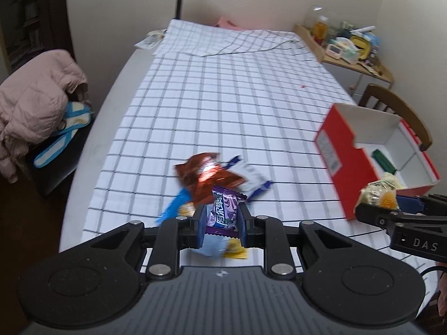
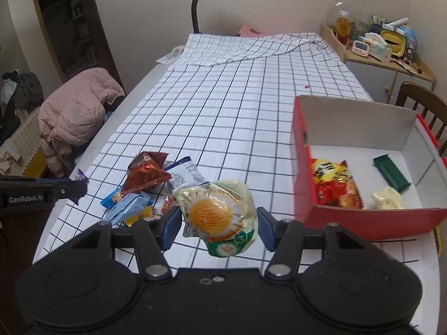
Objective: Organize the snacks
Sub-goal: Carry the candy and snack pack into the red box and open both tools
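The left gripper (image 1: 222,223) pinches a purple packet (image 1: 222,212) tight between its jaws, just above the snack pile (image 2: 152,188) near the table's (image 2: 223,106) front edge. The right gripper (image 2: 219,223) clamps a clear packet with an orange disc (image 2: 218,215), beside the red box (image 2: 363,220) at the table's right edge, which holds a red bag (image 2: 336,184) and a green bar (image 2: 391,171).

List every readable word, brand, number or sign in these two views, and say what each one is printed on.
"DAS": on the right gripper body, cut off at the frame edge.
"GenRobot.AI": on the left gripper body.
Purple packet in the left gripper: large characters, too blurred to read.
Egg-picture packet in the right gripper: green label, too small.
Red box side label: blurred.
Red-yellow packet in the box: unreadable.
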Action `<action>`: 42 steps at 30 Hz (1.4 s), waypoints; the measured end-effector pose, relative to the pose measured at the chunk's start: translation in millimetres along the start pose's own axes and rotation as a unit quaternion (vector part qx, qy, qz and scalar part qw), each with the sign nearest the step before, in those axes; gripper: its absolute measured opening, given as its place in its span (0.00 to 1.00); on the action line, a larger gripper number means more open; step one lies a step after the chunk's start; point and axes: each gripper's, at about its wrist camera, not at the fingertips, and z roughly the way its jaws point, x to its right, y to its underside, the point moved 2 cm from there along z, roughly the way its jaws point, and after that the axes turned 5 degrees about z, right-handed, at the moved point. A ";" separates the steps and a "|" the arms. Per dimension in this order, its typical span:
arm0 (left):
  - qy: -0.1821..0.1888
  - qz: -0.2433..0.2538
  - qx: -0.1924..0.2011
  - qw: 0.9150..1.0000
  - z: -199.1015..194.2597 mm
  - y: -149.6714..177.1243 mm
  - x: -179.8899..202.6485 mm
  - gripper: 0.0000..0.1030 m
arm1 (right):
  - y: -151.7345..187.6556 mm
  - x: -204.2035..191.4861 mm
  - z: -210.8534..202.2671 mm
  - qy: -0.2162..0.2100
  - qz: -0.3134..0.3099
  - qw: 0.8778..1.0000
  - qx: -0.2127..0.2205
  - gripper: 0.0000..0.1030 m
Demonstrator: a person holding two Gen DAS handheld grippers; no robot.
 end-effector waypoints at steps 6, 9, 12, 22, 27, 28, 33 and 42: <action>0.018 0.024 0.006 1.000 -2.5 -11.3 45.9 0.22 | -6.0 31.8 -19.8 0.005 0.010 1.000 0.015 0.55; 0.024 0.039 0.011 0.999 -2.3 -17.9 71.9 0.22 | -9.6 50.9 -27.4 0.013 0.013 1.000 0.021 0.55; 0.030 0.054 0.013 0.998 -0.1 -25.4 98.9 0.22 | -13.9 72.5 -32.7 0.023 0.017 0.999 0.023 0.55; 0.049 0.096 0.009 0.994 22.1 -53.9 183.7 0.22 | -29.8 146.2 -36.8 0.053 0.037 0.998 0.025 0.55; 0.051 0.116 0.000 0.992 42.2 -67.2 223.4 0.22 | -35.8 182.8 -31.6 0.073 0.041 0.996 0.020 0.55; 0.052 0.121 0.000 0.991 46.7 -69.7 230.4 0.22 | -37.0 189.3 -29.4 0.077 0.041 0.996 0.018 0.55; 0.046 0.138 -0.009 0.989 68.7 -77.0 261.2 0.22 | -41.1 216.3 -18.7 0.087 0.040 0.995 0.009 0.55; 0.033 0.144 -0.037 0.988 116.0 -95.6 287.5 0.22 | -49.9 246.9 12.2 0.101 0.027 0.994 -0.012 0.55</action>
